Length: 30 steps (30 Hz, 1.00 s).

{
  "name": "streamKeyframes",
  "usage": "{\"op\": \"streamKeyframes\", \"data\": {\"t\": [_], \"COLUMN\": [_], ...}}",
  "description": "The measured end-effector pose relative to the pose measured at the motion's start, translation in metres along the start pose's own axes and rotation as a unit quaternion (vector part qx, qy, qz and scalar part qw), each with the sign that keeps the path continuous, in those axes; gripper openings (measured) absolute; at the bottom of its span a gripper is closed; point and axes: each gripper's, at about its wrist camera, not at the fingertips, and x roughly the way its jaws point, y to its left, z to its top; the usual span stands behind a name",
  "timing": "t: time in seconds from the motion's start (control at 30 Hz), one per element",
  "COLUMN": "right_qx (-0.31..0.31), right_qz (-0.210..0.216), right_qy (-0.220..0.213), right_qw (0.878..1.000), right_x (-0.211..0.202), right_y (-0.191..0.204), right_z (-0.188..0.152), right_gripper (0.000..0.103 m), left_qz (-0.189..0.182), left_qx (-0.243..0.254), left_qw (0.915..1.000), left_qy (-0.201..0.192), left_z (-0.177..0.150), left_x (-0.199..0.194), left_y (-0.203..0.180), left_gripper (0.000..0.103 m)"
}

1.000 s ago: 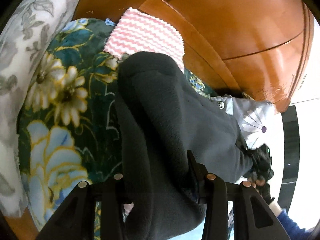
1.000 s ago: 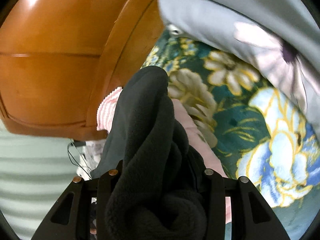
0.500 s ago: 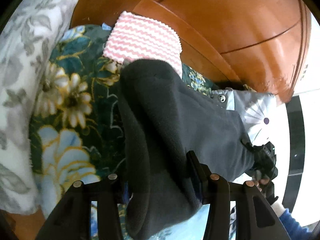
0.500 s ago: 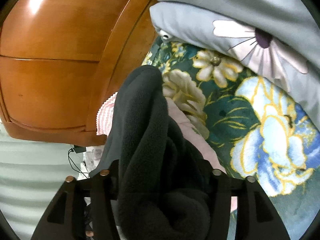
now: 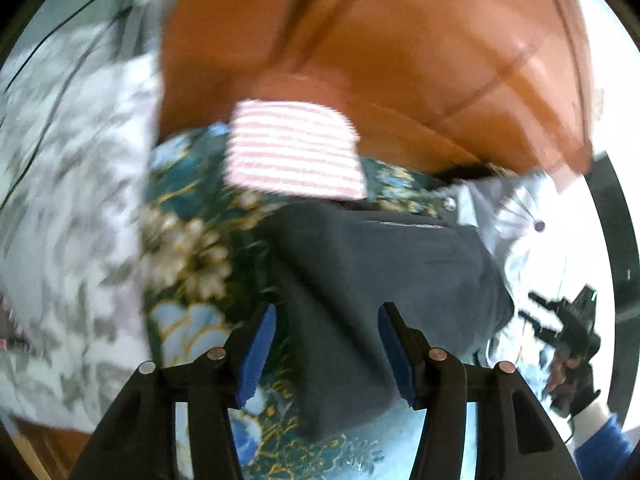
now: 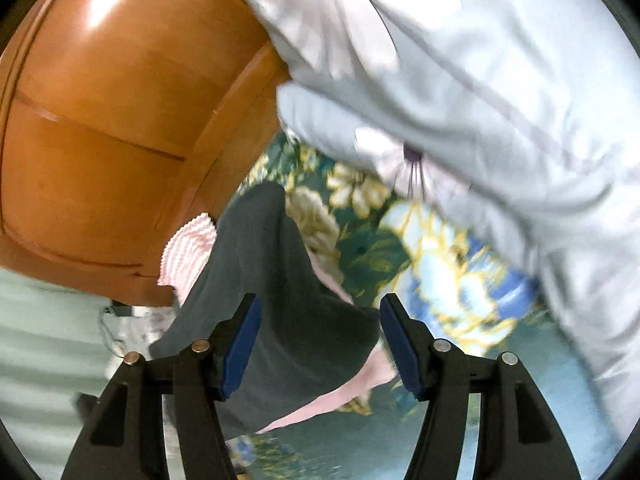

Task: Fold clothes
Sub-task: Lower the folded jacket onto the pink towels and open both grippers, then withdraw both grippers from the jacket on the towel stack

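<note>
A dark grey fleece garment [image 5: 372,280] lies folded flat on the floral bedspread [image 5: 188,248]. My left gripper [image 5: 326,354] is open just above its near edge, blue pads apart, holding nothing. In the right wrist view the same garment [image 6: 280,300] lies on a pale pink cloth [image 6: 360,384], and my right gripper [image 6: 318,346] is open over it, empty. The right gripper also shows in the left wrist view [image 5: 568,332] at the far right.
A folded pink-and-white zigzag cloth [image 5: 292,152] lies beyond the garment against the wooden headboard [image 5: 400,60]. A grey floral pillow [image 5: 72,200] is at the left. A pale blue flowered duvet [image 6: 480,100] fills the right wrist view's upper right.
Both grippers have opened and let go of the dark garment, which now lies flat on the bed. Both have pulled back and up; the views are motion-blurred.
</note>
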Motion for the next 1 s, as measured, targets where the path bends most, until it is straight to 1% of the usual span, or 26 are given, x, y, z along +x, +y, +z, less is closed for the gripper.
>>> {"op": "streamKeyframes", "data": {"t": [0.1,0.17,0.2,0.27,0.37,0.4,0.47,0.53,0.6,0.7,0.8,0.9,0.97,1.0], "right_qx": [-0.05,-0.081,-0.103,-0.141,-0.193,-0.211,-0.226,-0.22,-0.205,-0.207,-0.209,-0.21,-0.209,-0.208], "right_qz": [0.007,0.013,0.014,0.009,-0.01,-0.027,-0.063,-0.094,-0.093,-0.105,-0.112,-0.112,-0.11,-0.109], "right_qy": [-0.011,0.002,0.017,0.042,0.071,0.069,0.052,0.036,0.041,0.05,0.052,0.046,0.036,0.032], "right_qw": [0.999,0.997,0.994,0.989,0.979,0.975,0.971,0.97,0.973,0.971,0.97,0.97,0.971,0.971], "right_x": [-0.001,0.01,0.022,0.042,0.066,0.069,0.07,0.069,0.074,0.084,0.09,0.086,0.078,0.075], "right_y": [0.041,0.069,0.085,0.109,0.126,0.126,0.119,0.106,0.095,0.089,0.088,0.091,0.096,0.098], "right_z": [0.001,-0.005,-0.011,-0.024,-0.043,-0.048,-0.054,-0.054,-0.056,-0.059,-0.063,-0.066,-0.069,-0.072], "right_gripper": [0.063,0.063,0.063,0.063,0.063,0.063,0.063,0.063,0.063,0.063,0.064,0.064,0.064,0.064], "left_qz": [-0.009,-0.005,0.002,0.015,0.033,0.037,0.04,0.045,0.051,0.058,0.06,0.065,0.065,0.065], "left_qx": [0.04,0.058,0.067,0.078,0.077,0.075,0.075,0.079,0.086,0.092,0.097,0.103,0.11,0.113], "left_qw": [0.9991,0.9982,0.9976,0.9967,0.9962,0.9962,0.9962,0.9957,0.9949,0.9938,0.9932,0.9923,0.9916,0.9913], "left_qy": [0.007,0.016,0.016,0.017,0.023,0.025,0.02,0.016,0.018,0.022,0.025,0.025,0.019,0.015], "left_z": [0.002,0.001,-0.001,-0.006,-0.016,-0.02,-0.026,-0.031,-0.034,-0.037,-0.035,-0.034,-0.035,-0.037], "left_x": [0.016,0.029,0.035,0.042,0.054,0.057,0.061,0.064,0.07,0.078,0.078,0.074,0.069,0.066], "left_y": [-0.037,-0.057,-0.064,-0.071,-0.064,-0.061,-0.056,-0.055,-0.056,-0.056,-0.059,-0.064,-0.07,-0.074], "left_gripper": [0.058,0.058,0.058,0.058,0.058,0.058,0.058,0.058,0.058,0.061,0.063,0.064,0.066,0.069]}}
